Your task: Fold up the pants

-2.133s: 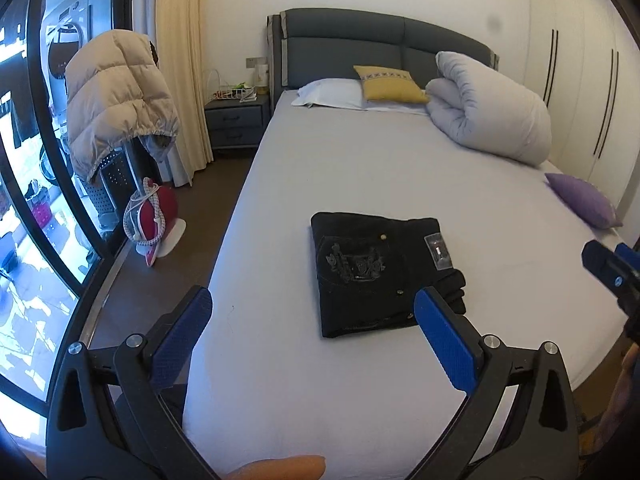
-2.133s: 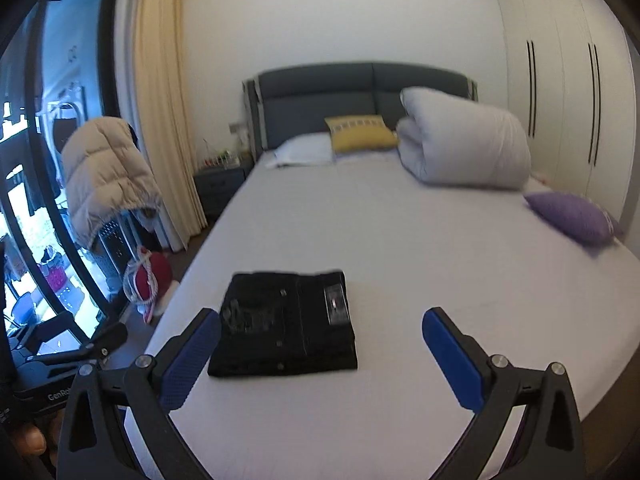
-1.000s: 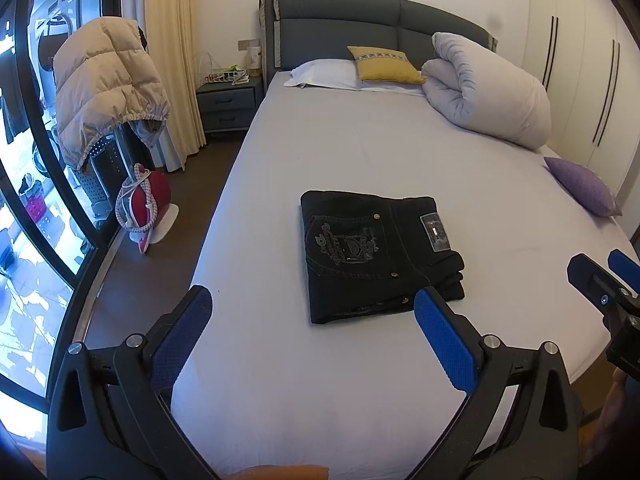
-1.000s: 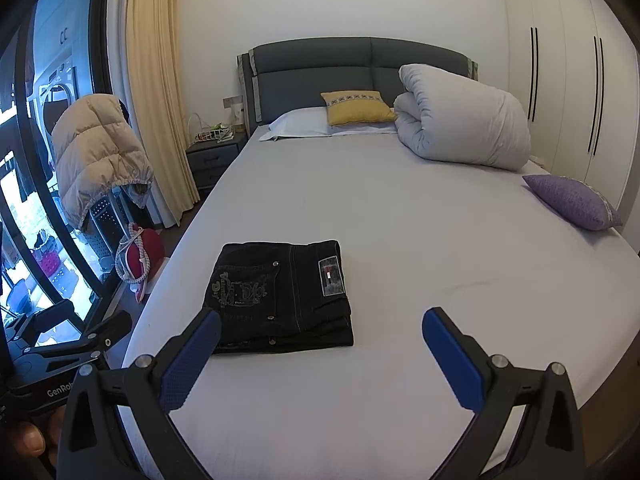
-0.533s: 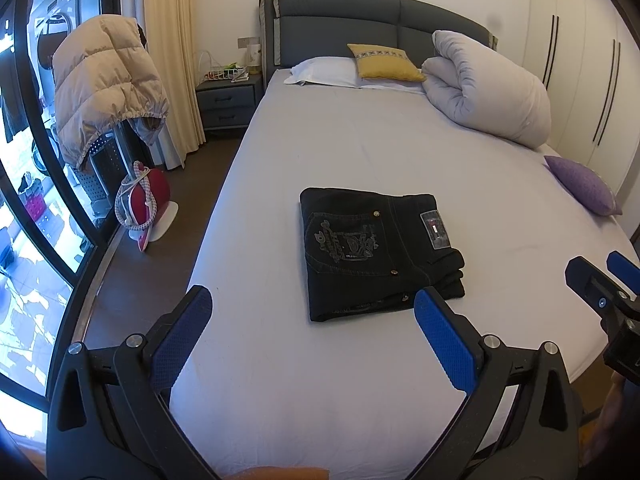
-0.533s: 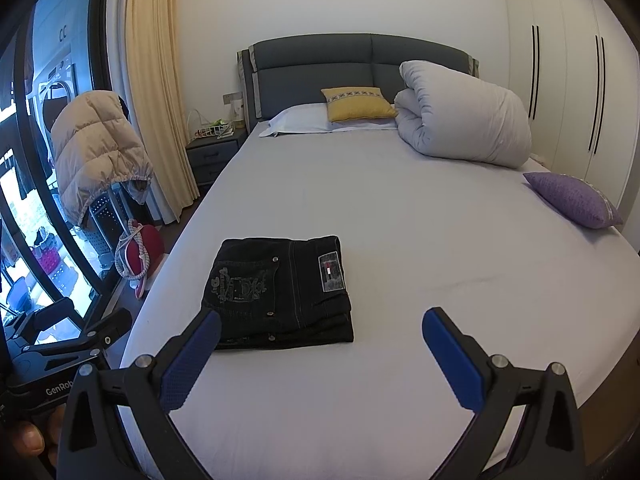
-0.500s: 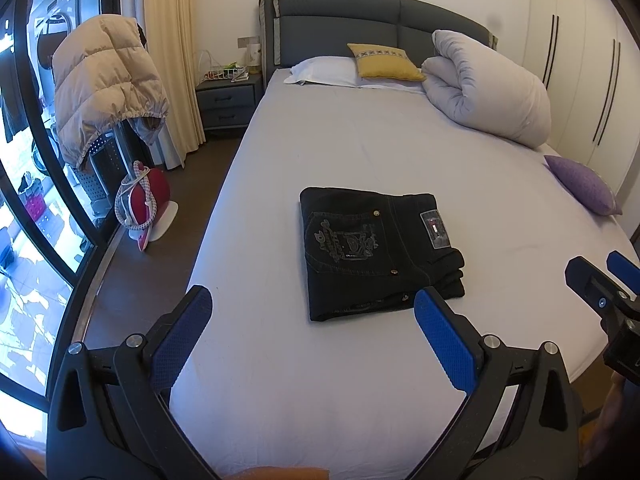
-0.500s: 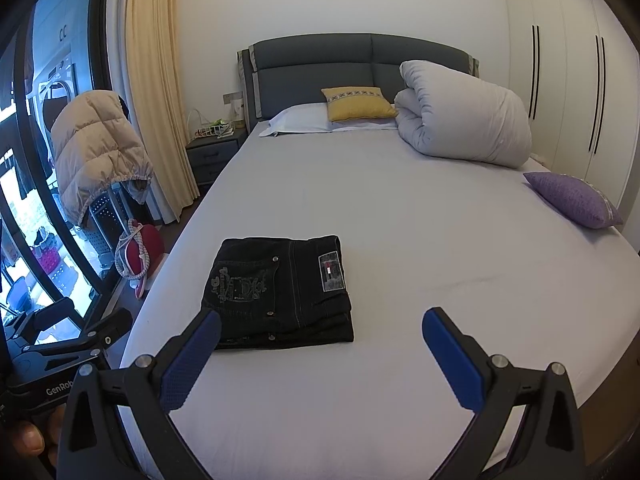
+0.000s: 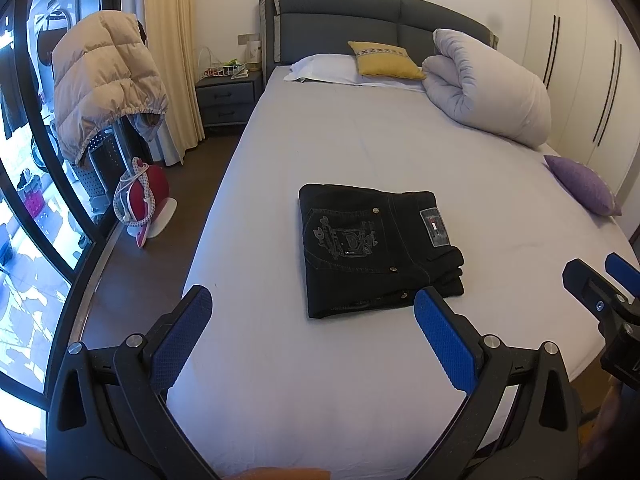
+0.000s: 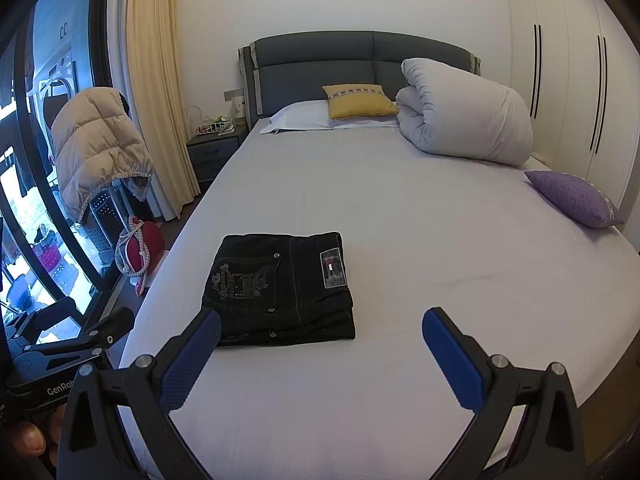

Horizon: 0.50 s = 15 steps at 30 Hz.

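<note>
A: Since the pants [image 9: 378, 250] are already lying in a compact folded stack, I am thinking the step now is only to finish cleanly. What are you advising?

B: I am advising to keep both claws away from the cloth. The left gripper [image 9: 310, 324] is hanging over the near part of the bed [image 9: 360, 144] with its jaws spread wide and nothing between them. The right gripper [image 10: 320, 338] is also standing wide and is holding nothing.

A: And if one edge is needing a correction?

B: Then I am suggesting to come down flat and slowly at the near right corner, where the layers are showing a little uneven, and to press, not to pull. Pulling is probably opening the stack again.

A: How are the pants looking to you?

B: They are black denim, folded into a nearly square pile, with the back pocket embroidery and a small grey label facing up. They are resting on the pale sheet near the foot of the bed, toward its left side, well apart from the purple cushion [image 10: 576, 198] and the rolled duvet [image 10: 464, 120].
</note>
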Motion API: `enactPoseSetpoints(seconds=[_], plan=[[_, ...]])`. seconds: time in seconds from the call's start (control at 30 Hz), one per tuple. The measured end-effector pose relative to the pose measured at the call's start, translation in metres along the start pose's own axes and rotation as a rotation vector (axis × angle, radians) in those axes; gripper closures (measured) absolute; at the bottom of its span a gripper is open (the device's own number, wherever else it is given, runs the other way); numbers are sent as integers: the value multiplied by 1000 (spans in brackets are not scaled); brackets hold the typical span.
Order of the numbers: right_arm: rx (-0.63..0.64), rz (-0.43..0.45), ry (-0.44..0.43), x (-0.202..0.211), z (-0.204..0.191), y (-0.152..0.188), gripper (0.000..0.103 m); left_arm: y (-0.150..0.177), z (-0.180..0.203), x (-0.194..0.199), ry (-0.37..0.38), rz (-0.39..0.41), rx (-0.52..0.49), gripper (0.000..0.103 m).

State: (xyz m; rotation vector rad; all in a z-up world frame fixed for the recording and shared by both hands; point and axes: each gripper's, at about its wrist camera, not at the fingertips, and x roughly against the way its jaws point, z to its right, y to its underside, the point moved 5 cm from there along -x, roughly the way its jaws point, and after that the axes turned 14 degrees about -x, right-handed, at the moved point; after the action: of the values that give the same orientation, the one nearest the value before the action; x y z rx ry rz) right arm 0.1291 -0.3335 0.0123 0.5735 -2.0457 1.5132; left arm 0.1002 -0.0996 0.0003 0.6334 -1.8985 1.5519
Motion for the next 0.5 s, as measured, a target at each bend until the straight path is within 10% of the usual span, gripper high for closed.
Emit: enactPoseSetpoints(seconds=[0.5], plan=[[-1, -3, 0, 0, 0, 1, 0, 1, 0, -1, 0, -2, 1, 0]])
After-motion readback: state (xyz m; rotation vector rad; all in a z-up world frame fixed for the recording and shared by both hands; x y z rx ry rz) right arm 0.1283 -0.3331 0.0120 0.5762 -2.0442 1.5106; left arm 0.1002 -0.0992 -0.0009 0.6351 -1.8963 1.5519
